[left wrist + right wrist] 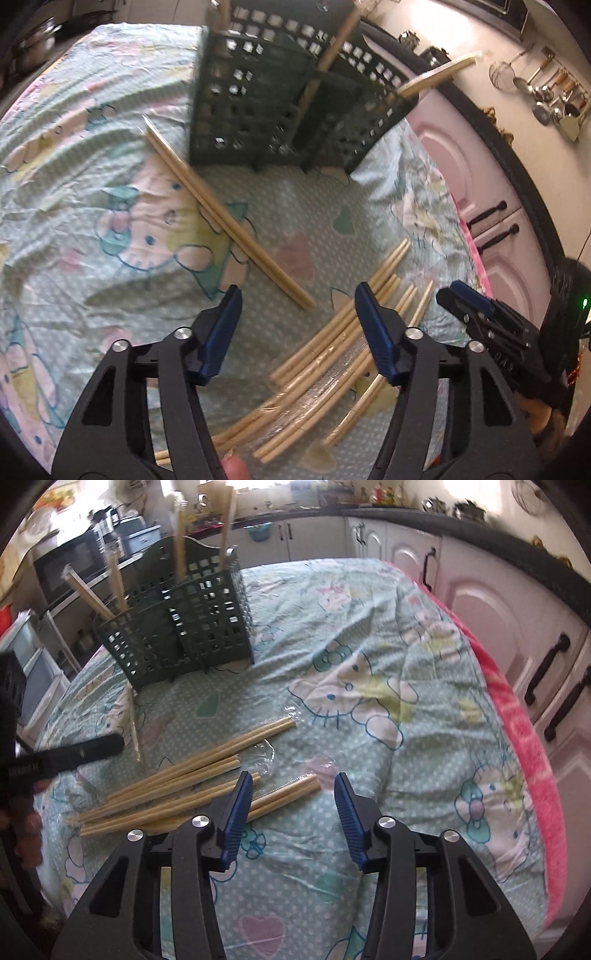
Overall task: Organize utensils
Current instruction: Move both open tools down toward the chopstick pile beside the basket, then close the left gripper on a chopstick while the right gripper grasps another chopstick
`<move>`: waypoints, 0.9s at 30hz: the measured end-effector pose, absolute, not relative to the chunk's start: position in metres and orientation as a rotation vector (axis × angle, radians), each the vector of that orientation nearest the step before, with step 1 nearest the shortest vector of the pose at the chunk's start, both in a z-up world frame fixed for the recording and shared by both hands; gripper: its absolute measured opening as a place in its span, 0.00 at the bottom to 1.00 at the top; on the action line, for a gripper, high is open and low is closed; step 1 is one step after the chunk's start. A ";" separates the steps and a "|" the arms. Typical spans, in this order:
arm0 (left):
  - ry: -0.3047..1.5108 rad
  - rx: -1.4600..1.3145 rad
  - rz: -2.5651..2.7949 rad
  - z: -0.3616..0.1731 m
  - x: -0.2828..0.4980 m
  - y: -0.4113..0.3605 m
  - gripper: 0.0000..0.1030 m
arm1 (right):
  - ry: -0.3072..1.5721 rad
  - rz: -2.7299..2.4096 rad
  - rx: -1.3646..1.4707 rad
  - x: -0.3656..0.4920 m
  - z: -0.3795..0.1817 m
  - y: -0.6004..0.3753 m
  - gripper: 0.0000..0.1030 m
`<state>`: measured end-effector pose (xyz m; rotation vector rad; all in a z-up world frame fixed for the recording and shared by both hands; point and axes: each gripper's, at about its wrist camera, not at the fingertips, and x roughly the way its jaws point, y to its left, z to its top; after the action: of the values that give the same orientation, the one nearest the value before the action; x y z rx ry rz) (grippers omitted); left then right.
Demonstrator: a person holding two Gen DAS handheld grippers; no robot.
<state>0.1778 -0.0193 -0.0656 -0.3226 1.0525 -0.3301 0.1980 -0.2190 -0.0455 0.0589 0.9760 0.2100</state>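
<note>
A dark green perforated utensil caddy (pixel 258 107) stands on the table with a few chopstick pairs upright in it; it also shows in the right wrist view (pixel 184 627). Several pairs of wrapped wooden chopsticks (pixel 332 354) lie loose on the cloth, also in the right wrist view (pixel 192 775). One more pair (pixel 221 214) lies apart, nearer the caddy. My left gripper (pixel 297 295) is open and empty, just above the loose pile. My right gripper (pixel 293 779) is open and empty, over the pile's right end; it also shows in the left wrist view (pixel 476 306).
The table carries a green Hello Kitty cloth (pixel 369 664) with a pink edge (pixel 517 720) on the right. White kitchen cabinets (pixel 517 620) stand close beyond that edge. Hanging ladles (pixel 554 99) are on the wall. A counter with appliances (pixel 92 554) is behind the caddy.
</note>
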 end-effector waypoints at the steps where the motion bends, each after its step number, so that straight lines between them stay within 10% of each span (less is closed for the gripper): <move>1: 1.060 -0.321 -0.328 -0.068 0.179 -0.022 0.49 | 0.985 0.211 0.075 0.200 -0.047 -0.220 0.38; 27: 1.072 -0.314 -0.322 -0.078 0.175 0.004 0.08 | 1.096 0.153 0.305 0.237 -0.068 -0.243 0.10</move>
<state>0.1746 0.0035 -0.0783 -0.3136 1.0718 -0.3224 0.2366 -0.2428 -0.0681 0.3047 1.0960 0.1531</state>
